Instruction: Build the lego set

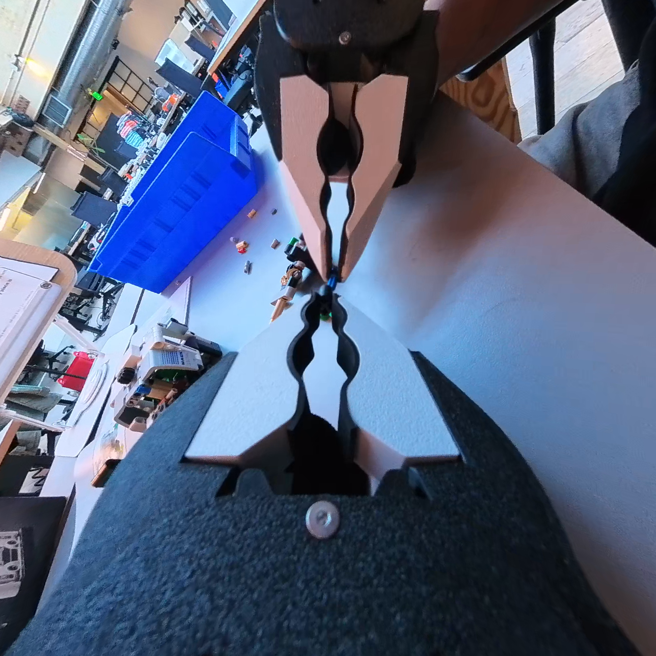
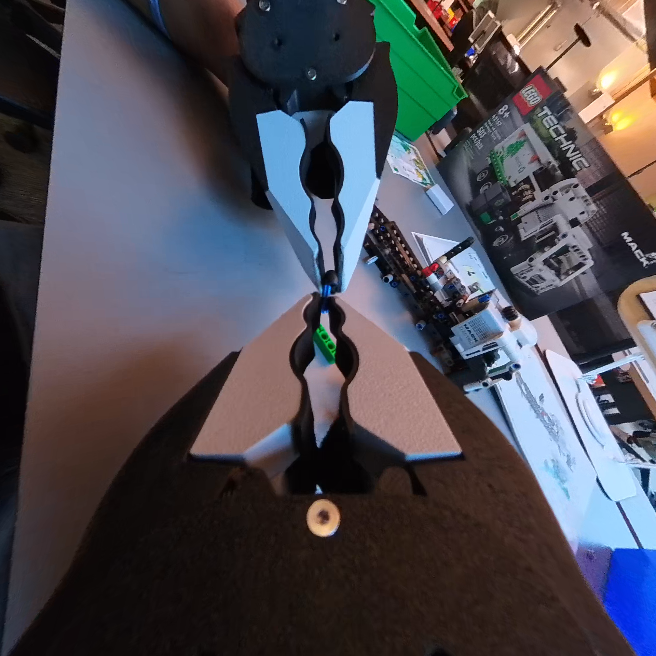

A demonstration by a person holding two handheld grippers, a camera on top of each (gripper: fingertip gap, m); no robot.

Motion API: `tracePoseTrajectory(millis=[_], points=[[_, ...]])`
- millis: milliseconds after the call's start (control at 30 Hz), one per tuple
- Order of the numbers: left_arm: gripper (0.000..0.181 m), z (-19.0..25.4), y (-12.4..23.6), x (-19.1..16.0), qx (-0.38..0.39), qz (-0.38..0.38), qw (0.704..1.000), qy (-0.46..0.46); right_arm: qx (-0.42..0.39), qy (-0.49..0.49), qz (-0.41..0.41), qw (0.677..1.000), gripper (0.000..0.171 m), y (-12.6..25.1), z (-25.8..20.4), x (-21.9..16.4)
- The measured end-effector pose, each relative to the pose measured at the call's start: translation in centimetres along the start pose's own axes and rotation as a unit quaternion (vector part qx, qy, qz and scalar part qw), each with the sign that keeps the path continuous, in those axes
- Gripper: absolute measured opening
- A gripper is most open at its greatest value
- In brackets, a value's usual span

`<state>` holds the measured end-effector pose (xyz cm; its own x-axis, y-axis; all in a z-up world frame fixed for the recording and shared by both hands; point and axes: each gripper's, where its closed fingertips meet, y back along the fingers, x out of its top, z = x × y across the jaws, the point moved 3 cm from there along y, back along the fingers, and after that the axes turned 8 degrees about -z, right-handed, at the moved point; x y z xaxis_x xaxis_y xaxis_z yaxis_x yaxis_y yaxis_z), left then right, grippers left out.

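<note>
Lego pin (image 1: 332, 279), a small blue one, is pinched at the tip of the right claw (image 1: 333, 275), which in the left wrist view reaches in from 12 o'clock. Meeting it tip to tip, the left claw (image 1: 324, 301) is clenched on a small black piece (image 1: 323, 291), with a bit of green (image 1: 324, 316) showing just behind it between the fingers. Both claws hang above the white bench (image 1: 497, 319), so the join is being made in mid-air.

From the right wrist view the same meeting shows: the right claw (image 2: 324, 301) grasps the blue pin (image 2: 325, 289), whose far end touches the black piece (image 2: 331, 276) held by the left claw (image 2: 330, 278). A green beam (image 2: 324, 342) lies on the bench (image 2: 142, 248) below. The part-built truck (image 2: 472, 326) sits at 3 o'clock, with the set's box (image 2: 553, 198) behind it.

The step in hand appears to be pressing pin into piece. Done well, it calls for keeping both claws on one straight line, pushing along the pin's axis, and holding both grips firm; any tilt could make the pin slip sideways or pop free. Whether the pin is already seated cannot be told.

Loose small parts (image 1: 245, 245) lie at 11 o'clock near a blue bin (image 1: 184, 213).
</note>
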<state>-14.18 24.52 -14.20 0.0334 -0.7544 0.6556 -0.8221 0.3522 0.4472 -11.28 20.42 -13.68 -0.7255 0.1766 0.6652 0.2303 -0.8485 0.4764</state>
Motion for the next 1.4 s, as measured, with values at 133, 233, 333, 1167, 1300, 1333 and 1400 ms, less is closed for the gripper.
tracePoseTrajectory(millis=[133, 233, 333, 1167, 1300, 1333, 1400], points=[[0.004, 0.2, 0.0, 0.2, 0.001, 0.006, 1.0, -0.009, 0.004, -0.008, 0.002, 1.0, 0.003, 0.1, 0.1, 0.0], [0.003, 0.2, 0.0, 0.2, 0.011, 0.009, 1.0, -0.021, 0.004, -0.008, 0.003, 1.0, 0.003, 0.1, 0.1, 0.0], [0.003, 0.3, -0.1, 0.2, 0.026, 0.004, 0.998, -0.048, 0.011, -0.011, 0.0, 1.0, 0.003, 0.1, -0.1, -0.1], [0.003, 0.5, -1.6, -0.7, 0.087, -0.081, 0.985, -0.126, 0.022, -0.04, -0.029, 0.999, 0.004, -0.8, 0.1, -1.2], [0.004, -0.4, -1.3, -0.9, 0.089, -0.088, 0.99, -0.064, -0.038, -0.043, -0.025, 0.998, 0.009, -0.5, 1.1, -1.2], [0.004, -0.7, -1.3, -1.0, 0.097, -0.094, 0.99, -0.05, -0.057, -0.049, -0.021, 0.997, 0.011, -0.3, 1.4, -1.0], [0.003, -1.6, -1.1, -1.1, 0.123, -0.105, 0.987, -0.018, -0.076, -0.102, -0.009, 0.992, 0.01, 0.2, 2.2, -0.5]])
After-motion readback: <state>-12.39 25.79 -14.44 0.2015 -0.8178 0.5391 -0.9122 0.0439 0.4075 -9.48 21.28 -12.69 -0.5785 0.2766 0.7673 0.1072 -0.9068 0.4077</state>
